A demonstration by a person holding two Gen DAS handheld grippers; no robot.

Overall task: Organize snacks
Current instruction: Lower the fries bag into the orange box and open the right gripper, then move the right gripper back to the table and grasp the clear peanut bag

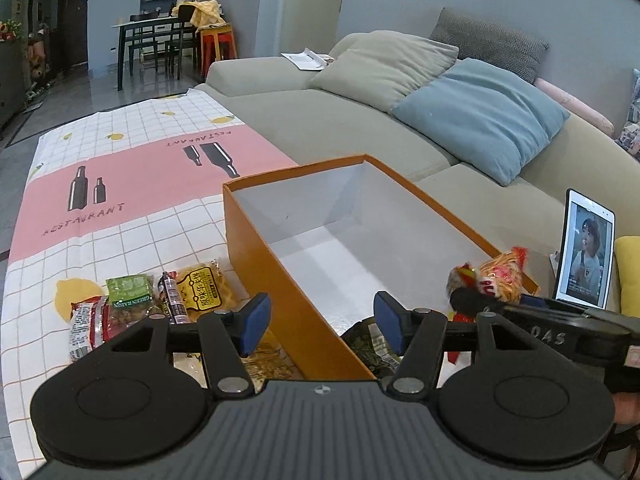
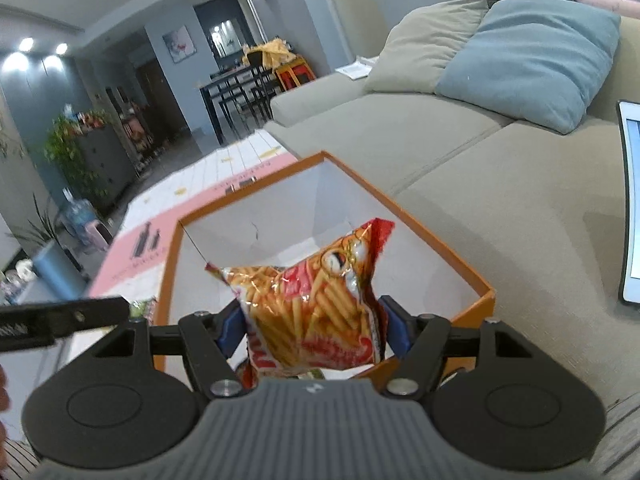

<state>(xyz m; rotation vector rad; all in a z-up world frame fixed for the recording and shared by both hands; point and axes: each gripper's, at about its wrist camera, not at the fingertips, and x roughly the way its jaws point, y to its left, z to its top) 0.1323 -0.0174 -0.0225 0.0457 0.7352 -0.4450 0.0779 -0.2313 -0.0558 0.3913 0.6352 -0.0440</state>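
A living room with a grey-green sofa (image 1: 360, 120) lies behind a table (image 1: 120, 184) draped in a glossy pink-and-white checked cloth. The right tongs (image 2: 310, 326) pinch a crinkly red-and-orange foil snack bag (image 2: 316, 300) between blue pads, held over the near end of a rigid orange box (image 1: 272, 264) with white inner walls. The left tongs (image 1: 320, 326) stand spread with nothing between them, straddling the box's left wall. Only the left view shows four flat packets (image 1: 148, 304) lying left of the box and a dark packet (image 1: 370, 346) inside it.
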